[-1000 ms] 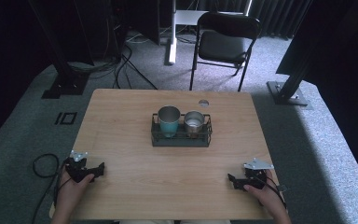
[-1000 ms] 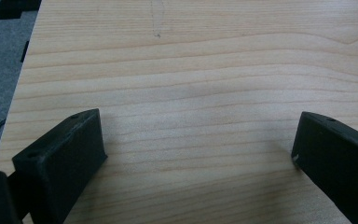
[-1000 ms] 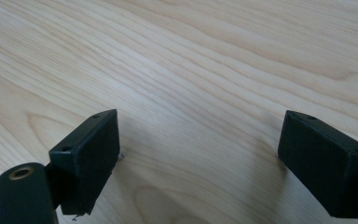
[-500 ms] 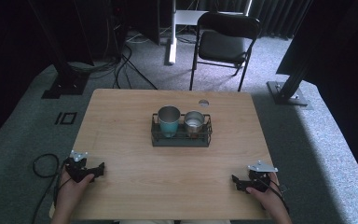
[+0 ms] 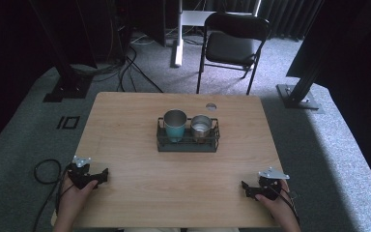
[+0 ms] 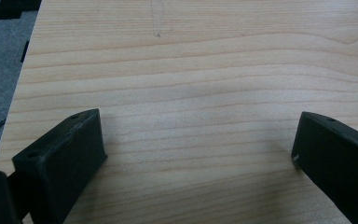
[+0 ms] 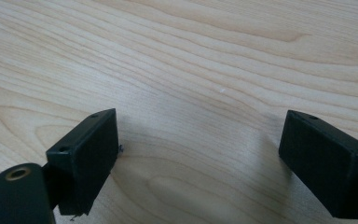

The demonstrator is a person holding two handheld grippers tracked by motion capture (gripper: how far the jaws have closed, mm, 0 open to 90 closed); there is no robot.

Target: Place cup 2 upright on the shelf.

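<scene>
Looking like nothing's started: left gripper [image 5: 92, 178] and right gripper [image 5: 256, 188] rest wide open, teal metal cup [image 5: 175, 125] and steel cup [image 5: 201, 128] untouched in black wire rack [image 5: 187, 145].

Teal cup [image 5: 175, 126] base hidden behind rack [image 5: 188, 143] wall.

No text, label, brand name or number could be read anywhere. The only sign-like mark was a pair of black rectangular outlines on the grey carpeted floor [image 5: 68, 122] left of the light wooden table [image 5: 125, 140]; it carried no lettering.
</scene>
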